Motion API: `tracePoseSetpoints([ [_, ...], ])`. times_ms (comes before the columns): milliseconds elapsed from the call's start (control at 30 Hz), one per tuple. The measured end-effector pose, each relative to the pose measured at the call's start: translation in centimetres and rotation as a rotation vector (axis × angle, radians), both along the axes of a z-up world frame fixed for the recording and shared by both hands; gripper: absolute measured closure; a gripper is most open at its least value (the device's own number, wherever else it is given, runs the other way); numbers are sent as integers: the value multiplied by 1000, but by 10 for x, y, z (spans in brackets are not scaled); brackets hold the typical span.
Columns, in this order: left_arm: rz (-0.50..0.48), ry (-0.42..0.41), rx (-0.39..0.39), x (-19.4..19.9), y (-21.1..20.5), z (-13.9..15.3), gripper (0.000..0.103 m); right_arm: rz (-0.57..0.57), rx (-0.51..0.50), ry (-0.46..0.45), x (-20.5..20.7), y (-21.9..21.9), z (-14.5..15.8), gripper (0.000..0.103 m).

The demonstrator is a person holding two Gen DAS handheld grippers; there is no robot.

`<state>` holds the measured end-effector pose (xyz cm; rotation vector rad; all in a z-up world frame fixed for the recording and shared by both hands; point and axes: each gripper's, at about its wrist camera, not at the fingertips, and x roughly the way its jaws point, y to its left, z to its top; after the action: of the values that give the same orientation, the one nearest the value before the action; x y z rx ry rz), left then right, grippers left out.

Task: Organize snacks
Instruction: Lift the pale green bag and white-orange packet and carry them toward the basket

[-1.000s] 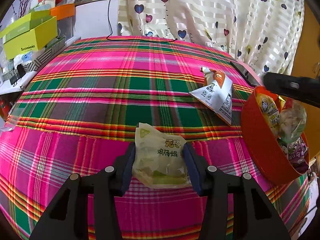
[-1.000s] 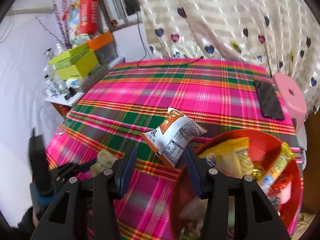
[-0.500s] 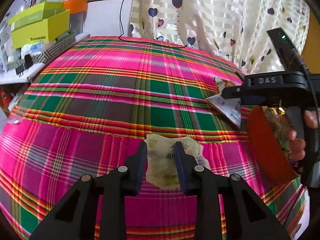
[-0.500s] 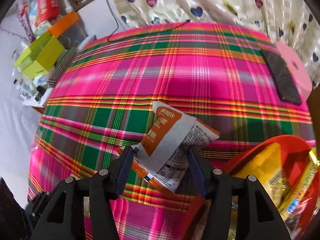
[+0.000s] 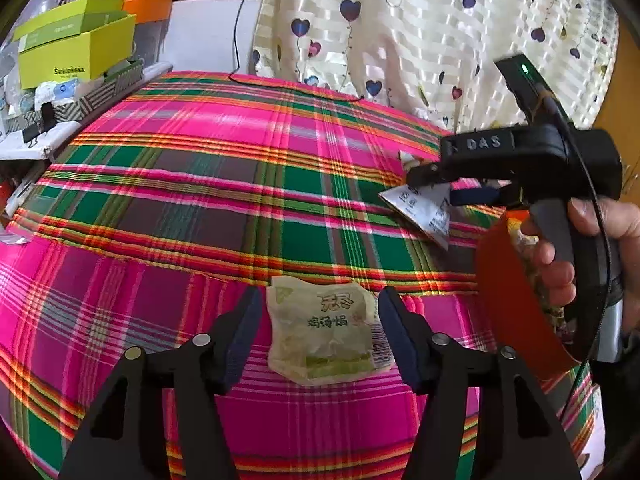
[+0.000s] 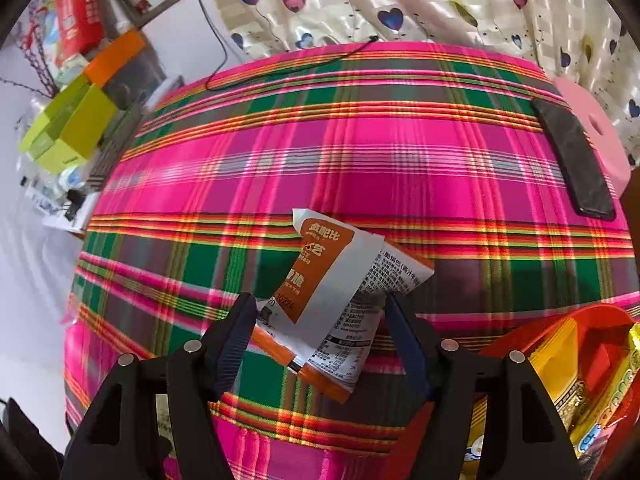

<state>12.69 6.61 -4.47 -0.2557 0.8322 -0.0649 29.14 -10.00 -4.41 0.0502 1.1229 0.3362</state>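
A pale green snack packet [image 5: 324, 334] lies on the plaid cloth between the fingers of my left gripper [image 5: 320, 336], which is open around it without touching. An orange and white snack packet [image 6: 332, 300] lies between the fingers of my right gripper [image 6: 320, 336], also open around it. In the left wrist view the right gripper [image 5: 436, 188] hovers over that packet [image 5: 424, 212]. A red bowl [image 6: 560, 340] holding several snacks sits at the right; it also shows in the left wrist view [image 5: 508, 304].
A black phone [image 6: 572, 160] lies at the far right of the table, by a pink stool [image 6: 596, 128]. Yellow-green boxes [image 5: 76, 52] and clutter sit on a shelf at the left. A heart-print curtain [image 5: 400, 28] hangs behind.
My left gripper closed toward the green packet half a second ago, then opened wide again. My right gripper moved down and forward over the orange packet, now between its fingers.
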Motion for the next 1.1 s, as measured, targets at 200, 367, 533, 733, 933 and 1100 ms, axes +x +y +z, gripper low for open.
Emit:
tracePoseSetpoints([
  [200, -12, 66, 40, 8, -10, -10, 42, 89, -126, -28, 1, 28, -4, 37],
  [367, -8, 85, 77, 10, -16, -14, 39, 148, -169, -82, -9, 29, -2, 51],
  [533, -12, 83, 112, 11, -20, -15, 38, 177, -159, -111, -14, 25, 3, 64],
  [733, -8, 84, 107, 7, -18, -14, 47, 241, -143, -133, -25, 25, 5, 69],
  [933, -16, 65, 80, 0, -16, -8, 56, 275, -139, -156, -36, 22, 7, 77],
  [1100, -32, 34, 61, -6, -16, 0, 69, 282, -122, -173, -45, 17, 9, 77],
])
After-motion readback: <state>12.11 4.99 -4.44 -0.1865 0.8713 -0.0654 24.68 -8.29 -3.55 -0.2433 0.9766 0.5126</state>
